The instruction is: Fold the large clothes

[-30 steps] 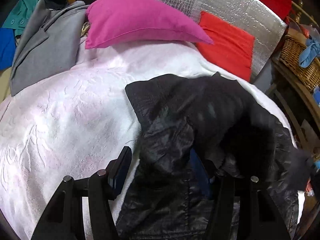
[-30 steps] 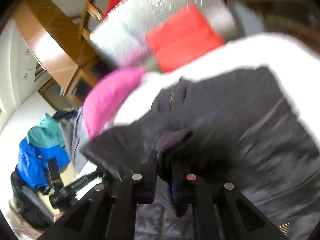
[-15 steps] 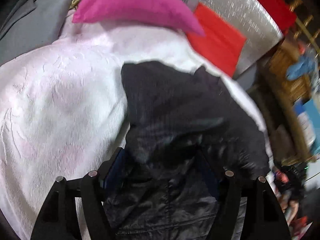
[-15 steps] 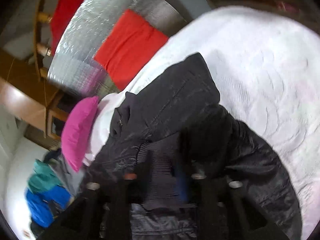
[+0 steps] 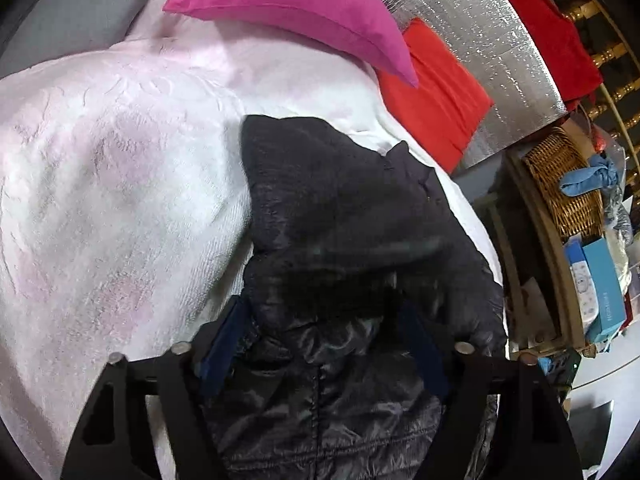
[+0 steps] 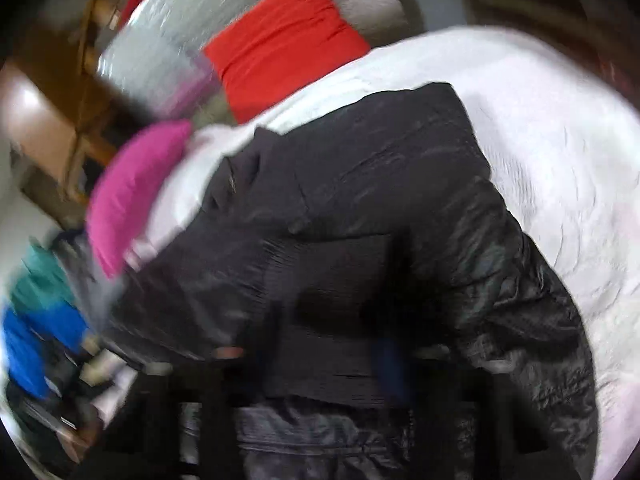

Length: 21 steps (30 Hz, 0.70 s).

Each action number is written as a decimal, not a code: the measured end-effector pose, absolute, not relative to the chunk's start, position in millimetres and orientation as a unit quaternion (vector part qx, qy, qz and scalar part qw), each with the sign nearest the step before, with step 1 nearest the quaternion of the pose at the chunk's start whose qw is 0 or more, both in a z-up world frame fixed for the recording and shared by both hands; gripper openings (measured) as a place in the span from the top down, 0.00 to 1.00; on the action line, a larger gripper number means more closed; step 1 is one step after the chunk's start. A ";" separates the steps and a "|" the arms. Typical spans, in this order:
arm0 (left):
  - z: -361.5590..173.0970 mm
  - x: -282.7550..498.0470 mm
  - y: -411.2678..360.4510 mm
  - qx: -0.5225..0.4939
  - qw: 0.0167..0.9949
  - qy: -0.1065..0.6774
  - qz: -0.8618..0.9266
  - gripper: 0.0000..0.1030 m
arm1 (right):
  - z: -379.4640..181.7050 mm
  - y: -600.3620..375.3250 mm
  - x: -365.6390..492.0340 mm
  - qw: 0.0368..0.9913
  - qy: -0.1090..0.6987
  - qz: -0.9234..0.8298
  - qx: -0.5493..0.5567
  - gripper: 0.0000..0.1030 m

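Since a second ago my right hand-held gripper (image 6: 328,344) let go of the black jacket (image 5: 344,216); its jaws have just been closing again, blurred, grip unclear. My left hand-held gripper (image 5: 320,336) stands apart astride jacket fabric. Jacket lies on the white bedspread (image 5: 120,184); pink pillow (image 5: 296,4) at twelve o'clock.

Black glossy quilted jacket (image 5: 352,216) on white-pink embossed bedspread (image 5: 100,184); magenta pillow (image 5: 296,4) at 12 o'clock — red cushion (image 5: 436,100), silver foil panel (image 5: 492,40) at 1 o'clock.
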State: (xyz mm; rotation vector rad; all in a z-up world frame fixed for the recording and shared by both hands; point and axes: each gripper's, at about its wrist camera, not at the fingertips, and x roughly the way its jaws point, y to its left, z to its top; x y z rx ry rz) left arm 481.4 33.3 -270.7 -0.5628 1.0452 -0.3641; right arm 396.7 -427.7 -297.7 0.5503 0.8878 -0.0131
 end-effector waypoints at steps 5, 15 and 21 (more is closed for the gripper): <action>-267.1 480.1 24.8 -0.219 0.836 0.480 -0.150 0.48 | -264.9 -403.7 381.3 0.914 0.364 -0.035 0.176 0.87; -252.8 469.6 -17.7 -0.048 0.868 0.465 -0.167 0.48 | -260.2 -479.6 382.1 0.907 0.323 -0.082 0.255 0.90; -250.9 471.2 -4.5 -0.058 0.874 0.458 -0.148 0.46 | -280.5 -497.6 387.9 0.858 0.347 0.001 0.379 0.16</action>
